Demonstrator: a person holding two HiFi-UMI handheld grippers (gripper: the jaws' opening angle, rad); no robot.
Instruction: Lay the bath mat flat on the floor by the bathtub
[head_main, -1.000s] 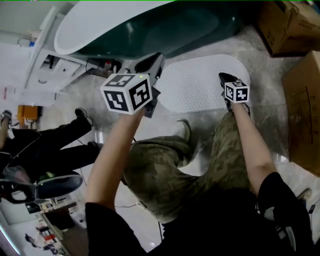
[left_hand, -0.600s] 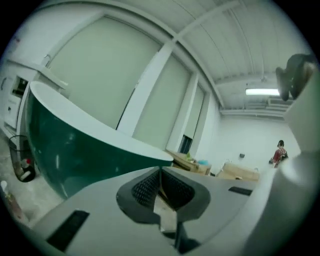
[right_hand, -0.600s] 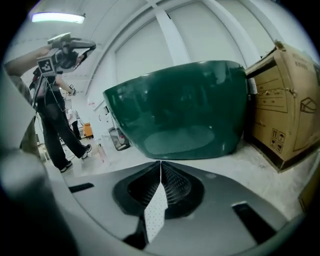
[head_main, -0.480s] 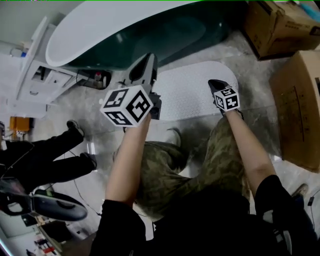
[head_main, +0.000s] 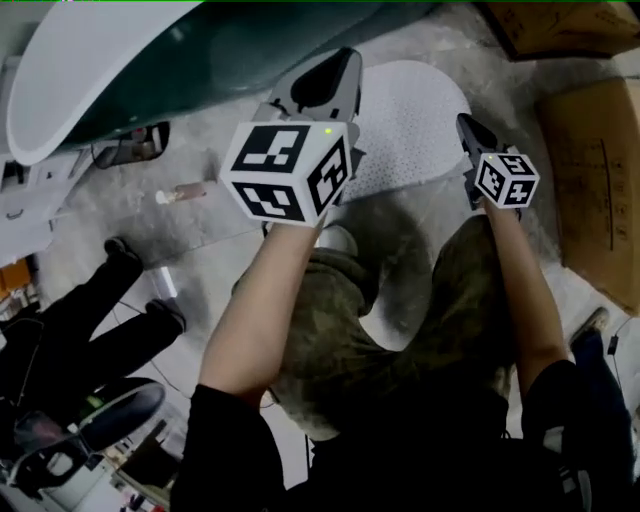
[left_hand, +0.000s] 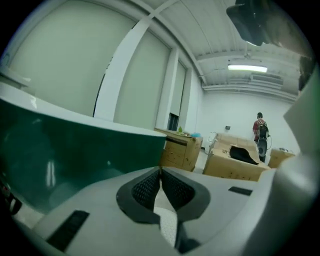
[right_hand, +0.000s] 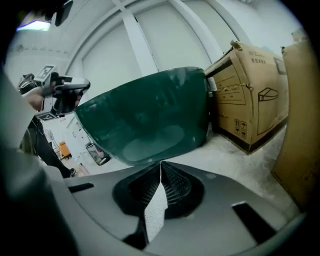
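The white dotted bath mat (head_main: 410, 120) lies flat on the stone floor beside the dark green, white-rimmed bathtub (head_main: 190, 75). My left gripper (head_main: 338, 60) is held high over the mat's left part, its jaws shut with nothing between them. My right gripper (head_main: 466, 124) hangs over the mat's right edge, also shut and empty. In the left gripper view the left gripper (left_hand: 160, 172) points past the bathtub (left_hand: 60, 155), with the mat (left_hand: 167, 222) showing below the jaws. In the right gripper view the right gripper (right_hand: 161, 165) faces the bathtub (right_hand: 145, 120) above the mat (right_hand: 156, 212).
Cardboard boxes (head_main: 595, 170) stand to the right of the mat, with another (head_main: 560, 20) at the far right corner. A small bottle (head_main: 185, 192) lies on the floor left of the mat. A person's black-trousered legs (head_main: 90, 310) stand at the left. My knees (head_main: 340, 320) are just before the mat.
The left gripper has risen toward the head camera and now overlaps the mat's left part. The view has tilted. The mat stays flat and both grippers stay shut.
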